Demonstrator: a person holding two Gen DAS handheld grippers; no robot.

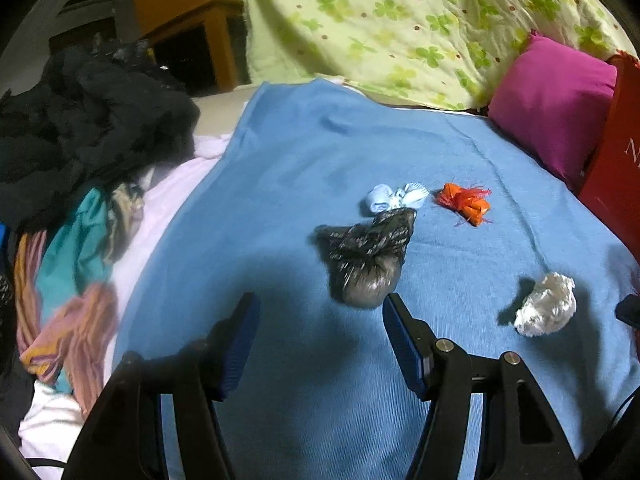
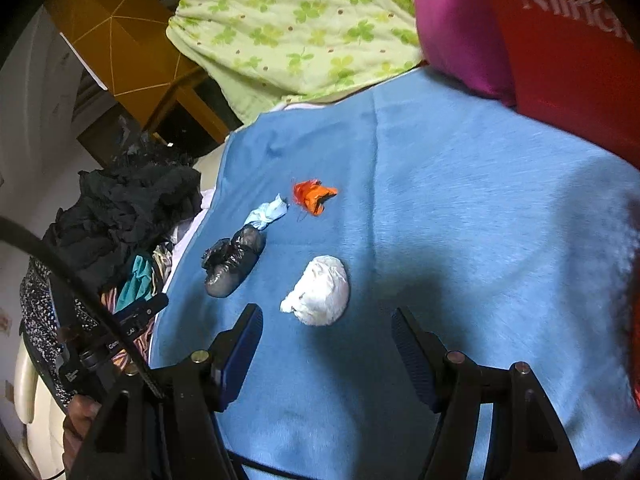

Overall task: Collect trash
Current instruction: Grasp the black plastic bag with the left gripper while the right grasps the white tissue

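Note:
Several pieces of trash lie on a blue blanket (image 1: 320,160). A knotted black plastic bag (image 1: 368,260) lies just ahead of my open, empty left gripper (image 1: 318,304), near its right finger. A pale blue wad (image 1: 394,198) lies behind it, an orange wrapper (image 1: 464,202) further right, and a white crumpled wad (image 1: 546,304) at the right. In the right wrist view my right gripper (image 2: 326,318) is open and empty, with the white wad (image 2: 320,292) just ahead between its fingers. The black bag (image 2: 234,266), blue wad (image 2: 268,214) and orange wrapper (image 2: 314,196) lie beyond.
A red paper bag (image 1: 620,184) stands at the blanket's right edge, beside a magenta cushion (image 1: 556,112). A green floral quilt (image 1: 400,20) lies at the back. A pile of dark and coloured clothes (image 1: 80,160) lies on the left. A wooden table (image 1: 192,32) stands behind.

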